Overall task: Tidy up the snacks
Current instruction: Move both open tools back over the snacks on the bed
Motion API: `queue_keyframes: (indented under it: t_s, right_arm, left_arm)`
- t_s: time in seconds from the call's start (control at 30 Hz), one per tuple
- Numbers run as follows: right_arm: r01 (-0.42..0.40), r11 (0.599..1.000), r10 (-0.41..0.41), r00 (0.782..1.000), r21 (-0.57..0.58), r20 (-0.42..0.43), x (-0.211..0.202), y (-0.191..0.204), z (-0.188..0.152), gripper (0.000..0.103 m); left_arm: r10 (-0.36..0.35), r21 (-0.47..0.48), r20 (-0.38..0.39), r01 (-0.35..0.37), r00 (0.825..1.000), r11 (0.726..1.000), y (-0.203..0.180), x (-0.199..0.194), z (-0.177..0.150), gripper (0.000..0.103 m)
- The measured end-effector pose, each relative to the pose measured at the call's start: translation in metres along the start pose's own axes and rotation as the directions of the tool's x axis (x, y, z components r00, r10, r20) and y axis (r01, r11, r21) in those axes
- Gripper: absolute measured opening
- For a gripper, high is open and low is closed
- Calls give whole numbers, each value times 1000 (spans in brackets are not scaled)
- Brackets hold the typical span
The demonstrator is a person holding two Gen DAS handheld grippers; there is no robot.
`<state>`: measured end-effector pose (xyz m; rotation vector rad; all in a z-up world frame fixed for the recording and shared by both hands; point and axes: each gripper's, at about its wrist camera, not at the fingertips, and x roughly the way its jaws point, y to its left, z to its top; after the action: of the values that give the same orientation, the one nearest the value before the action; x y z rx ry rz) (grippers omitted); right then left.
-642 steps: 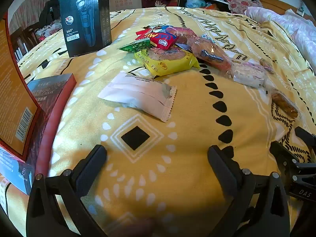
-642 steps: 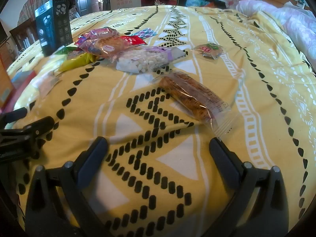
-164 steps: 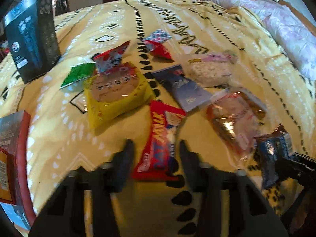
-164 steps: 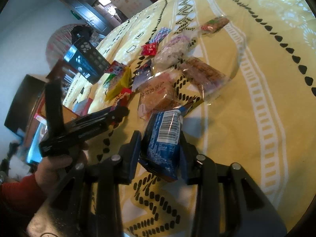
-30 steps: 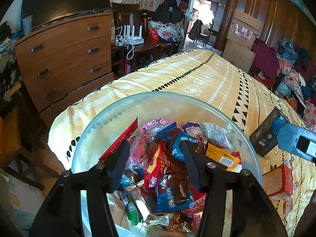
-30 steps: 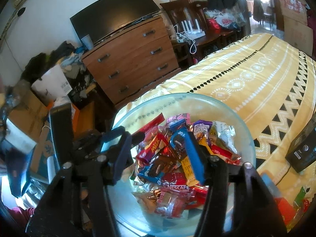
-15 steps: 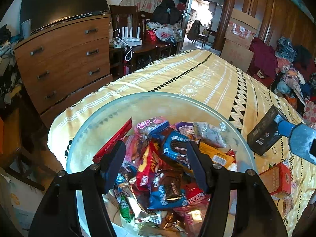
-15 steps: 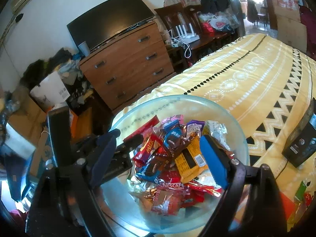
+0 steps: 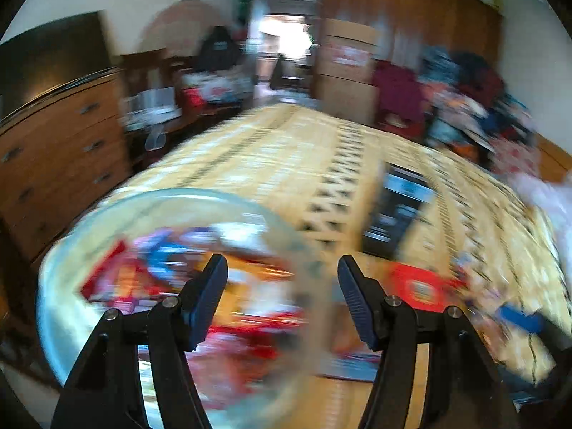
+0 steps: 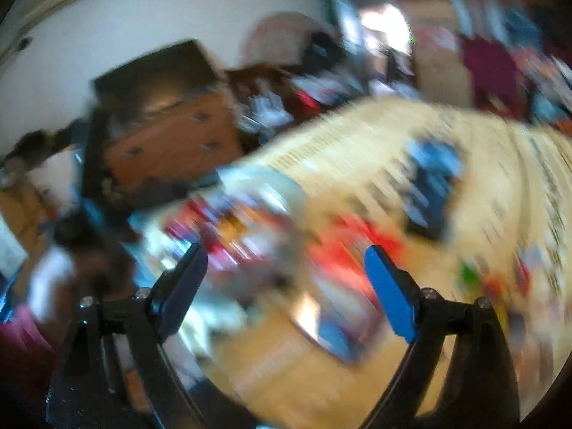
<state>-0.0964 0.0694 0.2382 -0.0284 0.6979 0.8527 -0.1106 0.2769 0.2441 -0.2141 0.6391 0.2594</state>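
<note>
Both views are blurred by motion. A clear glass bowl (image 9: 64,250) holding several bright snack packets (image 9: 168,261) sits at the lower left of the left wrist view, at the near corner of the yellow patterned bedspread (image 9: 271,157). My left gripper (image 9: 282,275) is open and empty above the bowl's right rim. In the right wrist view the bowl (image 10: 271,182) shows as a smear left of centre. My right gripper (image 10: 286,264) is open and empty above and to the right of the bowl.
A black box (image 9: 397,211) stands on the bedspread right of the bowl, with a red box (image 9: 418,286) nearer. A wooden dresser (image 9: 53,143) stands at the left. Cardboard boxes (image 9: 346,68) and piled clothes (image 9: 464,107) lie beyond the bed.
Both grippers have swung right and away from the bowl, which has slid to the left of both views. The snacks they held earlier now lie in the bowl. Both jaws stay open.
</note>
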Motion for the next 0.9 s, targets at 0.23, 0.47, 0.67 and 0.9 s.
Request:
queue_keyframes:
  t_s: [0.23,0.47,0.67,0.9]
  right_arm:
    - [263,930,-217,957,257,-195,-47,-133,-121,88]
    - [388,842,-322,919,376,-227,-89,-213,-163,88]
    - [441,825,-378,896,353,-234,-97,-276,-162,88]
    - [476,808,-405,877,349,-258,-80,-346,-152,85]
  left_arm:
    - [-212,232,-102,230,972,945,-149,12,-50,65]
    - [-311,315,-354,425,882,849,-257,66,-129,65]
    - [-227,290,-482,399,846,870,-277,120,-168,65]
    - [-196,281,-472,358,860,890,-272,129,-169,65]
